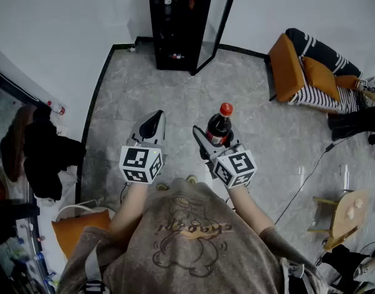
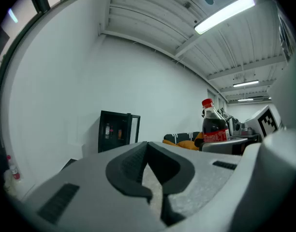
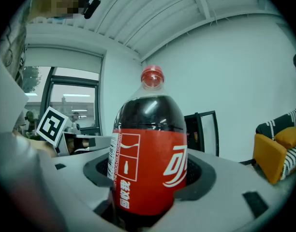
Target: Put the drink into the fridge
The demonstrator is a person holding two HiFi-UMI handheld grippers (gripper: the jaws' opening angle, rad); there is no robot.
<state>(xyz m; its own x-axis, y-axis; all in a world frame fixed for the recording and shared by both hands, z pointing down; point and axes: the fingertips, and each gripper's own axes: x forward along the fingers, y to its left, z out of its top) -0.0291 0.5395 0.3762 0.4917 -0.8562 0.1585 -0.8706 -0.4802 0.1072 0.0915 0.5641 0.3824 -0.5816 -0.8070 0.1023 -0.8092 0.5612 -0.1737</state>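
A dark cola bottle with a red cap and red label stands upright between the jaws of my right gripper, which is shut on its lower body. In the right gripper view the cola bottle fills the middle and the jaws hug both its sides. My left gripper is held level beside it, shut with nothing between its jaws; its pads meet in the left gripper view. A tall black fridge stands against the far wall, its glass door swung open to the right.
An orange and striped sofa sits at the far right. A small wooden stool and a cable lie on the grey tile floor at the right. A dark rack with clothes lines the left wall.
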